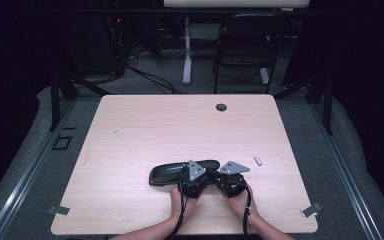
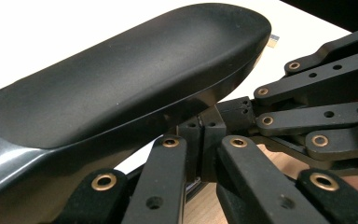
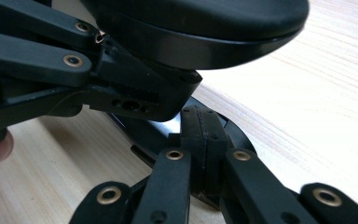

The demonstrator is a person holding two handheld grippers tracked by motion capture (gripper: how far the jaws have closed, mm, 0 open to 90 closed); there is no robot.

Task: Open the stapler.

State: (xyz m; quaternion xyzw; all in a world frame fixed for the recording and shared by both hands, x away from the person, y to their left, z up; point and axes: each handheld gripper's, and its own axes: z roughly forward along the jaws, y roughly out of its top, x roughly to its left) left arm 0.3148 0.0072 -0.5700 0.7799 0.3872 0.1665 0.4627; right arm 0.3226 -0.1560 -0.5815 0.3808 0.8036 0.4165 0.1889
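Observation:
A long black oval case [image 1: 172, 171] lies near the front middle of the wooden table [image 1: 180, 125]. Its lid [image 2: 121, 84] is raised a little over the lower shell [image 3: 235, 133]. My left gripper [image 1: 198, 169] is shut, its tips [image 2: 203, 140] tucked under the lid's edge. My right gripper [image 1: 223, 169] is shut too, its tips [image 3: 200, 135] against the lower shell's rim at the case's right end. The two grippers' tips meet there. I cannot tell whether either pair pinches the rim. A hand holds each gripper.
A small white block [image 1: 258, 160] lies on the table right of the grippers. A round cable hole [image 1: 221, 107] sits near the far edge. Grey clips [image 1: 311, 210] mark the front corners. A black chair [image 1: 245, 45] stands beyond the table.

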